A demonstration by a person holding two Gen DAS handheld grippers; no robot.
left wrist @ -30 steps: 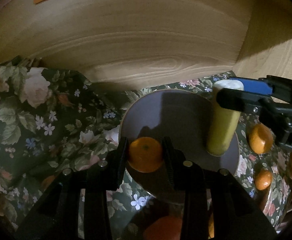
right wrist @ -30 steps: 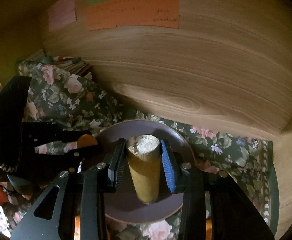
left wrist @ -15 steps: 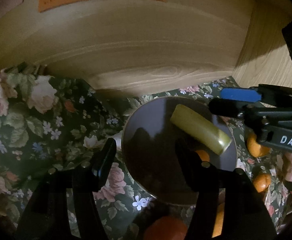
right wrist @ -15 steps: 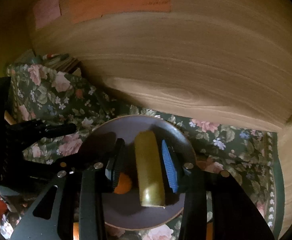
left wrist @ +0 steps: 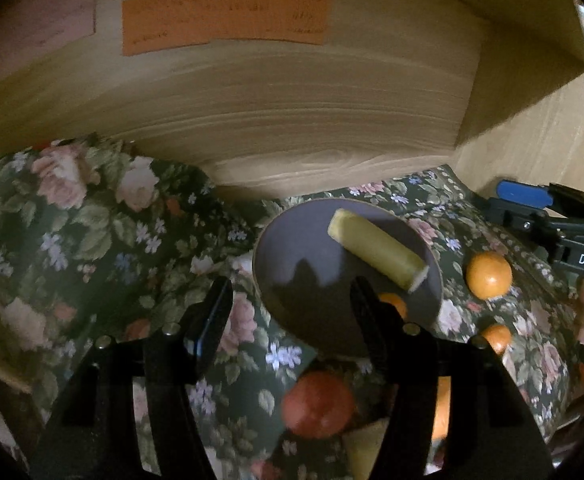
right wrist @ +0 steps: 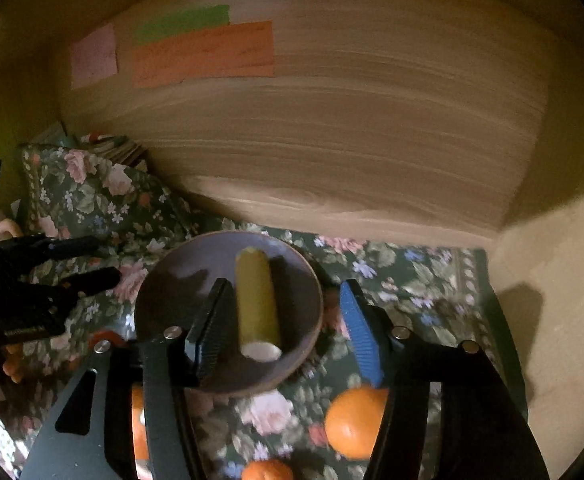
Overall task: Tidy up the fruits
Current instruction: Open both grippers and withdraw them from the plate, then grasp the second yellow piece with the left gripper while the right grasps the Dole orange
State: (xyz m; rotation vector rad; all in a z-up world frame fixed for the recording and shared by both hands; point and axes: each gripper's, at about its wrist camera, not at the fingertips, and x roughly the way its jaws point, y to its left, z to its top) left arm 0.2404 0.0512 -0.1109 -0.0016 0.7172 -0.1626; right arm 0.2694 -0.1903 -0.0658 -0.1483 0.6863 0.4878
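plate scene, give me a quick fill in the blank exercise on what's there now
1. The yellow-green banana piece lies on the purple ____.
2. Both the left tongs and the right tongs are ____, gripping nothing.
3. The cloth under the plate has a ____ pattern.
4. The largest paper note on the wooden wall is ____.

Missing words: plate; open; floral; orange

Writing on the orange note is too blurred to read, a small orange on the plate is half hidden behind the left gripper, and the frame's edge cuts off a mandarin at the cloth's near edge.
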